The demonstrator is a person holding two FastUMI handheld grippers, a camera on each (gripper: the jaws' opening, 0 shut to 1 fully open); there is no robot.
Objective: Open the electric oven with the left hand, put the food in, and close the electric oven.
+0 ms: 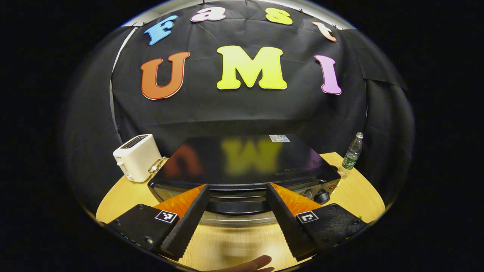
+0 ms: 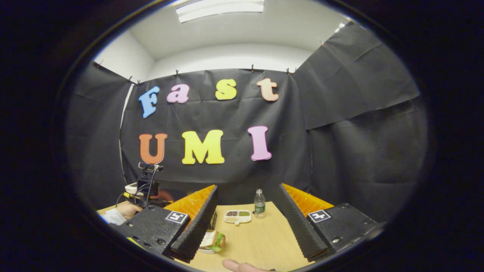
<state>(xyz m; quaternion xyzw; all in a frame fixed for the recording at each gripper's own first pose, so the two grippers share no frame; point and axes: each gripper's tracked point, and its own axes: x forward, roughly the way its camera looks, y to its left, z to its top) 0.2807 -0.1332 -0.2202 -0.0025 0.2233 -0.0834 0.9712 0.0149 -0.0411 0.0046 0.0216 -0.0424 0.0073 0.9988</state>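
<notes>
The electric oven (image 1: 245, 166) sits on the bench (image 1: 355, 189), a toaster (image 1: 137, 156) just beside its left and a bottle (image 1: 351, 155) near its right. In the right gripper view, a sandwich (image 2: 213, 241) lies nearer than the divided dish (image 2: 237, 216), which sits just left of the bottle (image 2: 259, 204).

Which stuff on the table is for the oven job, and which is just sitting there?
For the job:
electric oven, door shut
sandwich, the food
left gripper, open
right gripper, open

Just sitting there:
white toaster
water bottle
divided snack dish
</notes>
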